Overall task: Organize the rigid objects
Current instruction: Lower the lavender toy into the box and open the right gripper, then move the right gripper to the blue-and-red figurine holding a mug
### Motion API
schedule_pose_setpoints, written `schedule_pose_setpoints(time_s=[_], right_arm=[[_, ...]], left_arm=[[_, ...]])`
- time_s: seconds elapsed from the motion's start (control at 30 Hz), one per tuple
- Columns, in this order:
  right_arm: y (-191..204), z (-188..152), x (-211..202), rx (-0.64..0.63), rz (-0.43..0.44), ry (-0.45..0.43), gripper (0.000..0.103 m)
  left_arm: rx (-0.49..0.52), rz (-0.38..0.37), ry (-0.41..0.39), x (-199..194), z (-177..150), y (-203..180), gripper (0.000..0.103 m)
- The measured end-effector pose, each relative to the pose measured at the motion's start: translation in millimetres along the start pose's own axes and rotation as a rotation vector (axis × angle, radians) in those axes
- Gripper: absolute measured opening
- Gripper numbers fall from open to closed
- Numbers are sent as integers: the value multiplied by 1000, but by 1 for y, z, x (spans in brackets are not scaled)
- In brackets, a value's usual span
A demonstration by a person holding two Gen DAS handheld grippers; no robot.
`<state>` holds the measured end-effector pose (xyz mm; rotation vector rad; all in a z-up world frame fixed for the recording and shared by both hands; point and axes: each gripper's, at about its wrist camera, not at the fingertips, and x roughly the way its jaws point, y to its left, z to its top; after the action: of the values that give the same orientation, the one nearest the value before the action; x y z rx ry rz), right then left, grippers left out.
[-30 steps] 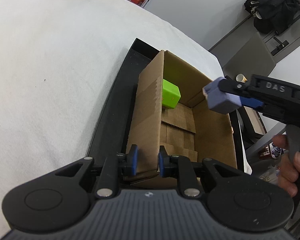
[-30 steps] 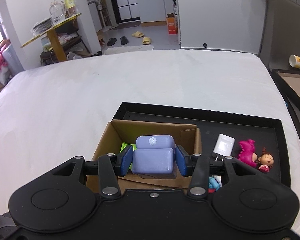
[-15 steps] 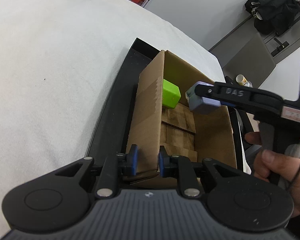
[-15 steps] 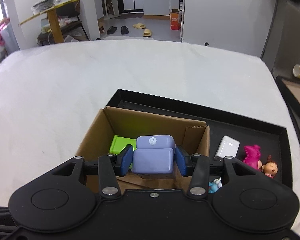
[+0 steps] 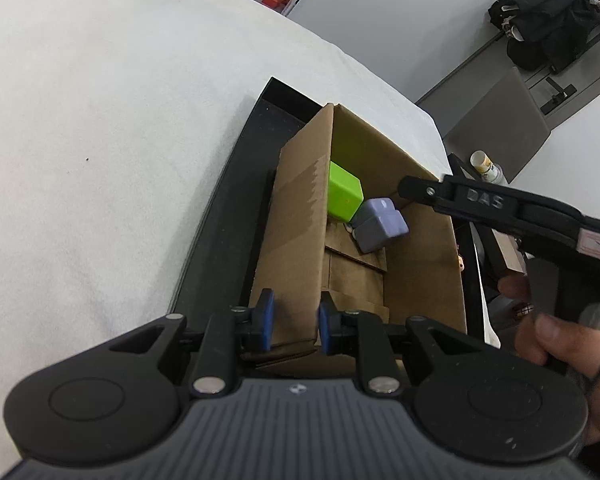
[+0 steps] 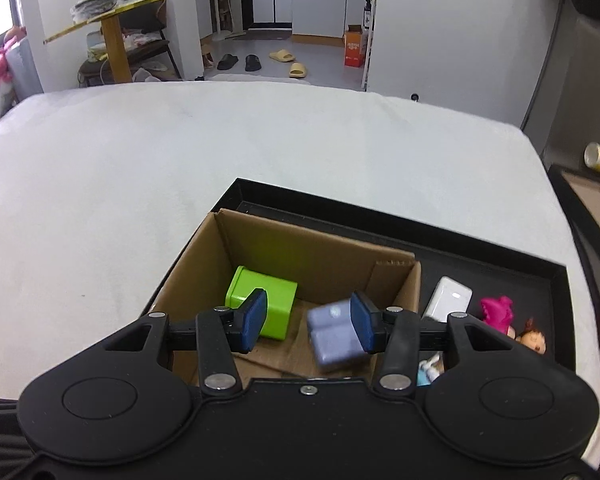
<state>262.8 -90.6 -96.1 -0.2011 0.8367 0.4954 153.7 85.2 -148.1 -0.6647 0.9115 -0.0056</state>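
Note:
An open cardboard box [image 5: 300,216] stands in a black tray [image 5: 228,240] on a white cloth. My left gripper [image 5: 294,322] is shut on the box's near wall. Inside the box a green block [image 5: 344,196] lies at the far side, and a lavender block [image 5: 380,226] rests right beside it. My right gripper [image 6: 307,320] hovers over the box [image 6: 320,252] with its jaws open. The lavender block [image 6: 334,336] looks blurred below them, close to the right pad and free of the left one. The green block [image 6: 268,304] sits behind the left pad.
In the tray [image 6: 480,248] to the right of the box lie a white charger [image 6: 448,300], a pink toy [image 6: 496,312] and a small doll [image 6: 534,340]. A person's hand [image 5: 548,332] holds the right gripper's handle. White cloth stretches far and left.
The right gripper moved in over the box, opened and let go of the lavender block, which now lies in the box by the green block. The left gripper kept its hold.

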Motion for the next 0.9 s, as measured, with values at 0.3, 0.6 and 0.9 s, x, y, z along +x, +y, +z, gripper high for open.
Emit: schedule_pose_setpoints(time_s=[0.3, 0.6, 0.9], right_arm=[[-19, -5, -21, 44, 29, 15, 47], [-40, -10, -42, 57, 1, -3, 60], [-63, -17, -51, 93, 5, -7, 78]], left_arm=[[11, 8, -6, -1, -1, -2, 21], [10, 4, -6, -1, -1, -2, 21], [14, 7, -8, -1, -1, -2, 21]])
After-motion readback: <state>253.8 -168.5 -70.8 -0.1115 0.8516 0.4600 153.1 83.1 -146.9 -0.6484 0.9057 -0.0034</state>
